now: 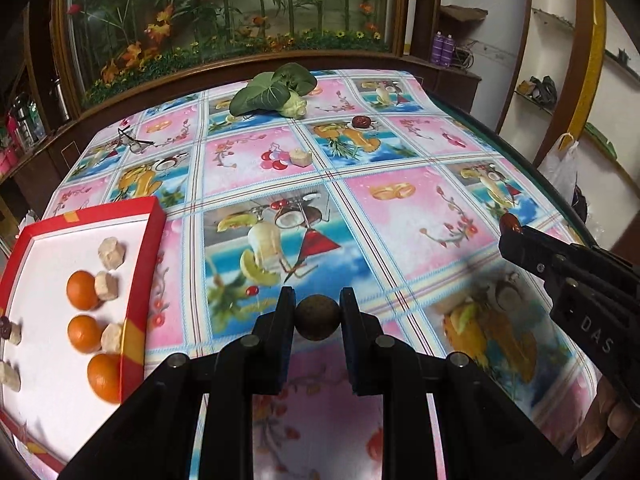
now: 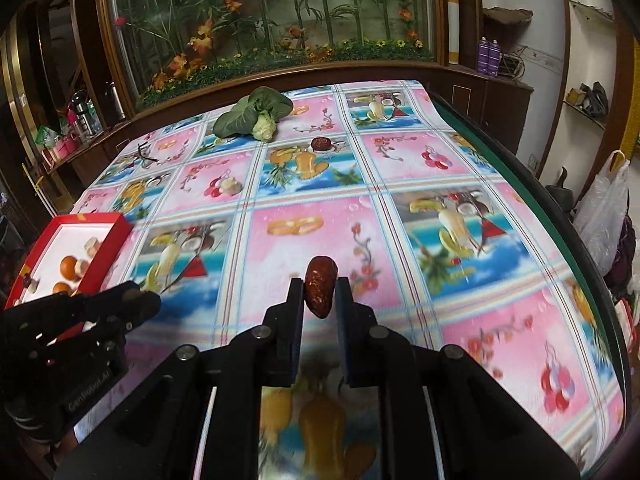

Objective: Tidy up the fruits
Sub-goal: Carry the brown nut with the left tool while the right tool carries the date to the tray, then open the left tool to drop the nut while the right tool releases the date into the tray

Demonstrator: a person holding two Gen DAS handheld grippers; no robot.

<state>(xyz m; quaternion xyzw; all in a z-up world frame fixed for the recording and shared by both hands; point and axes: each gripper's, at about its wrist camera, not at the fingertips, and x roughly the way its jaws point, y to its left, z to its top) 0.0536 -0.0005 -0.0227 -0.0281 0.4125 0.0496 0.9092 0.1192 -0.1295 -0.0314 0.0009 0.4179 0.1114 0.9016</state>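
Note:
My left gripper (image 1: 318,312) is shut on a round brown fruit (image 1: 318,318) and holds it above the tablecloth, right of the red tray (image 1: 140,280). The tray holds three oranges (image 1: 82,289), several pale chunks (image 1: 109,253) and a dark date at its left edge. My right gripper (image 2: 319,292) is shut on a red date (image 2: 320,286) above the table; it also shows at the right of the left wrist view (image 1: 510,224). Another red date (image 2: 321,143) and a pale chunk (image 2: 231,186) lie on the far tablecloth.
A leafy bok choy (image 1: 276,90) lies at the far end of the table. Eyeglasses (image 1: 134,142) lie at the far left. The tray (image 2: 108,248) sits at the table's left edge. A wooden cabinet with a plant display stands behind. A plastic bag (image 2: 608,204) hangs at the right.

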